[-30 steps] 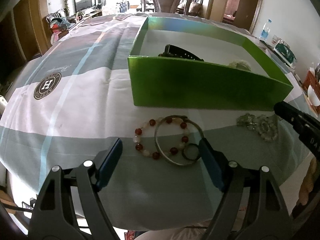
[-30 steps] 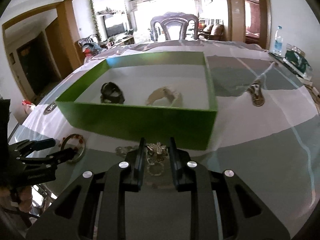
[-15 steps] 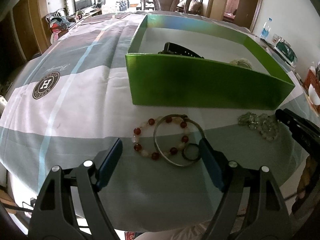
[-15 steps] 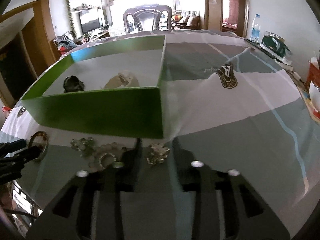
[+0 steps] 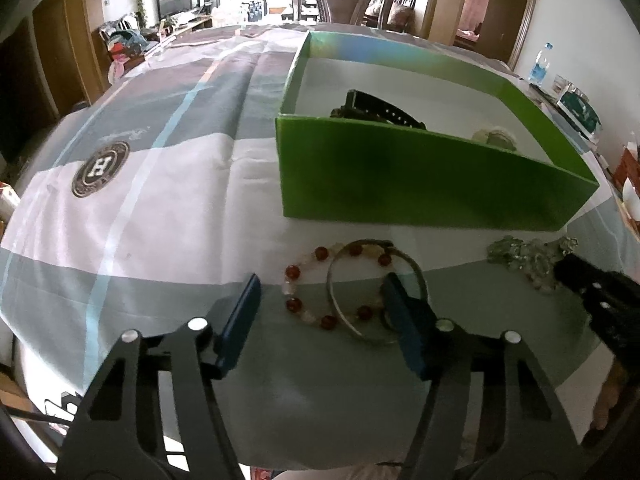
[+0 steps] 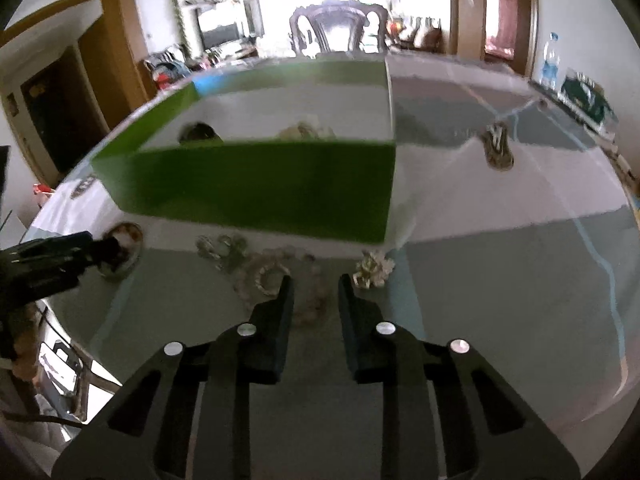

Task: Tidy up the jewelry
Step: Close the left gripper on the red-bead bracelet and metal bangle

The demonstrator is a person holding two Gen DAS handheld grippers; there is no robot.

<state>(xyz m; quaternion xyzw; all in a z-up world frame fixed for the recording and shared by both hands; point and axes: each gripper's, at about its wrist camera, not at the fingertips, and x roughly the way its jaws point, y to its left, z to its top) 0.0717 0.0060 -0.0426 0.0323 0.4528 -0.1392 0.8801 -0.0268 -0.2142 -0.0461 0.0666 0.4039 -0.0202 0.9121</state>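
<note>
Gold rhinestone brooch (image 6: 373,269) now lies free beside the right gripper (image 6: 316,294), previously clamped. Right jaws slightly apart, empty. Left gripper (image 5: 320,306) unchanged, wide apart over the red-and-white bead bracelet (image 5: 320,288).

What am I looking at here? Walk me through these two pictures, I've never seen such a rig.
No robot: a person holds a two-finger grasping tool in each hand, and a wide-angle camera on each looks forward along its fingers.

One picture is from the left tool. Its blue-padded fingers stand wide apart, holding nothing, over a red and pale bead bracelet and a metal bangle lying overlapped on the tablecloth.

The other is from the right tool. Its black fingers are slightly apart and empty, above a cluster of clear crystal jewelry; a small sparkly piece lies just to their right.

Behind stands an open green box already holding a dark strap-like piece and a pale piece.
</note>
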